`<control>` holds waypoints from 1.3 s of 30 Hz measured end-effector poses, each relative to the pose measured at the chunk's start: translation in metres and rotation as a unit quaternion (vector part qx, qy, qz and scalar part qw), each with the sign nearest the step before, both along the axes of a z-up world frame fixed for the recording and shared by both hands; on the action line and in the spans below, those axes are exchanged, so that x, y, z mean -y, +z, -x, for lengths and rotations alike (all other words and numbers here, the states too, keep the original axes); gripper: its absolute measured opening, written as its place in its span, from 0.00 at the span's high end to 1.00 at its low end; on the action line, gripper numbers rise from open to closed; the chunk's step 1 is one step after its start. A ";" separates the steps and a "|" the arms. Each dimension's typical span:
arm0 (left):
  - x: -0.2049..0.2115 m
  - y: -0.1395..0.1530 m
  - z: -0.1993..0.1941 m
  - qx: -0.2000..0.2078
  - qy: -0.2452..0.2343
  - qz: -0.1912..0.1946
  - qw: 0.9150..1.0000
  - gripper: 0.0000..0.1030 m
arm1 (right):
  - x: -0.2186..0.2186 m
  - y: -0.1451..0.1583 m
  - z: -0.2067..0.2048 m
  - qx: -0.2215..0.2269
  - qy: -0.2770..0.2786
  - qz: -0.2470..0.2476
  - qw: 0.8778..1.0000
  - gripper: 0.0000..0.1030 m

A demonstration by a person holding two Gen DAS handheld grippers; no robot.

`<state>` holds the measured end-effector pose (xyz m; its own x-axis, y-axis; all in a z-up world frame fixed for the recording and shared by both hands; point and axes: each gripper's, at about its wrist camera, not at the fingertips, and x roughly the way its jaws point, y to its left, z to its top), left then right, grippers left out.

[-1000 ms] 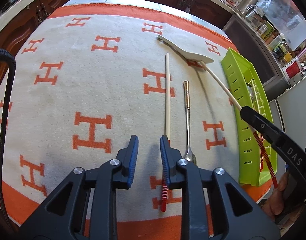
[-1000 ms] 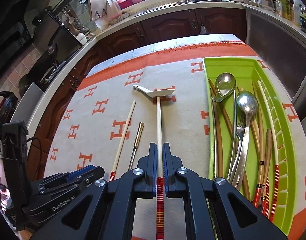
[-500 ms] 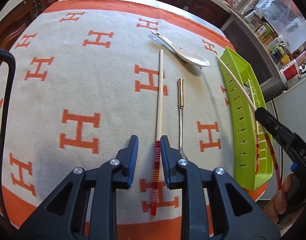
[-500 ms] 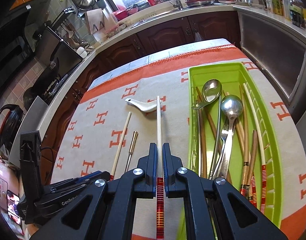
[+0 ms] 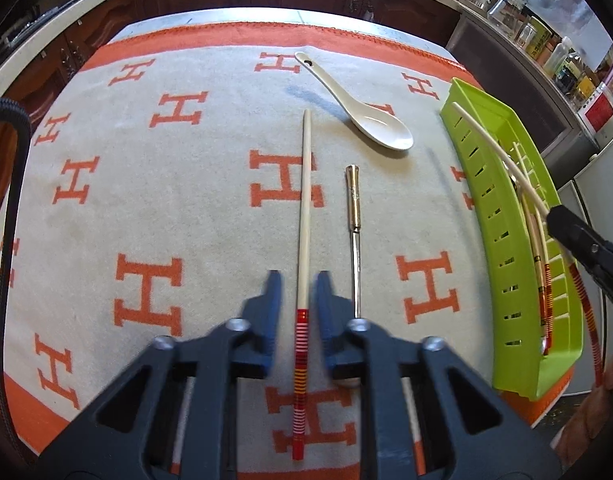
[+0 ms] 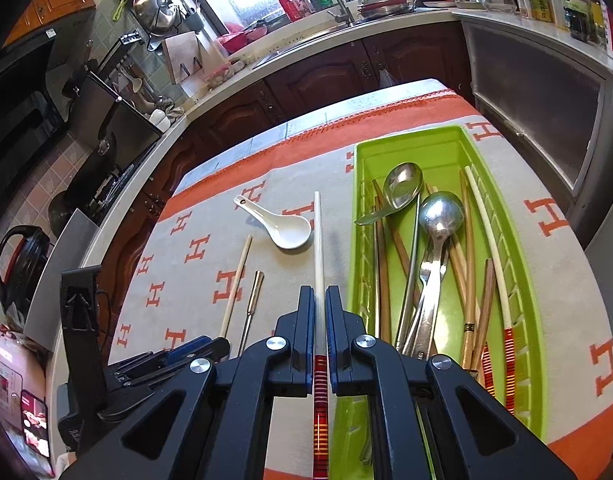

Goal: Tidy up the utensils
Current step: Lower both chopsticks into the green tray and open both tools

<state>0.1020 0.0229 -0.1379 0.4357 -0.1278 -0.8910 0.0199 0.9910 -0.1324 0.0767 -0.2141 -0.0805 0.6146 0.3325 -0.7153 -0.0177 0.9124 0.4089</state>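
Note:
A cream chopstick [image 5: 305, 200] with a red striped end lies on the H-patterned cloth. My left gripper [image 5: 299, 280] straddles it, its jaws closing, with a thin gap still visible on each side of the stick. A slim gold-handled spoon [image 5: 353, 200] lies just to its right, and a white ceramic spoon [image 5: 366, 116] lies farther off. My right gripper [image 6: 319, 296] is shut on a matching chopstick [image 6: 318, 240] and holds it above the cloth beside the green tray [image 6: 410, 136]. From the left wrist view this gripper [image 5: 586, 252] hangs over the tray [image 5: 490, 200].
The tray holds several metal spoons, a fork and chopsticks. A person's hand [image 5: 602, 400] shows at the right edge. A black cable [image 5: 10, 200] runs along the left. Kitchen counters, a sink [image 6: 306, 44] and dark cabinets surround the table.
My left gripper slid right until the cloth chopstick lay between its jaws, which have narrowed a little. My right gripper carried its chopstick off the ceramic spoon toward the tray.

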 end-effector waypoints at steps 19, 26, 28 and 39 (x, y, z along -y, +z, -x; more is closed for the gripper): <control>0.066 0.084 -0.005 0.043 -0.069 0.084 0.993 0.96 | 0.080 0.002 0.016 0.008 -0.102 -0.005 0.995 0.95; 0.130 0.090 -0.019 0.022 -0.120 0.104 0.987 0.96 | 0.099 -0.016 0.007 -0.024 -0.113 0.001 0.993 0.95; 0.143 0.087 -0.022 0.012 -0.131 0.108 0.985 0.96 | 0.100 -0.020 0.005 -0.030 -0.115 0.002 0.993 0.93; 0.169 0.065 -0.019 -0.005 -0.163 0.081 0.983 0.96 | 0.099 -0.019 0.016 -0.017 -0.110 0.000 0.994 0.83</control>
<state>0.1209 -0.1466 -0.0734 0.3390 -0.3994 -0.8518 0.3301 0.8983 -0.2898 0.0609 -0.3127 -0.1000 0.6483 0.1937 -0.7364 0.1950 0.8927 0.4064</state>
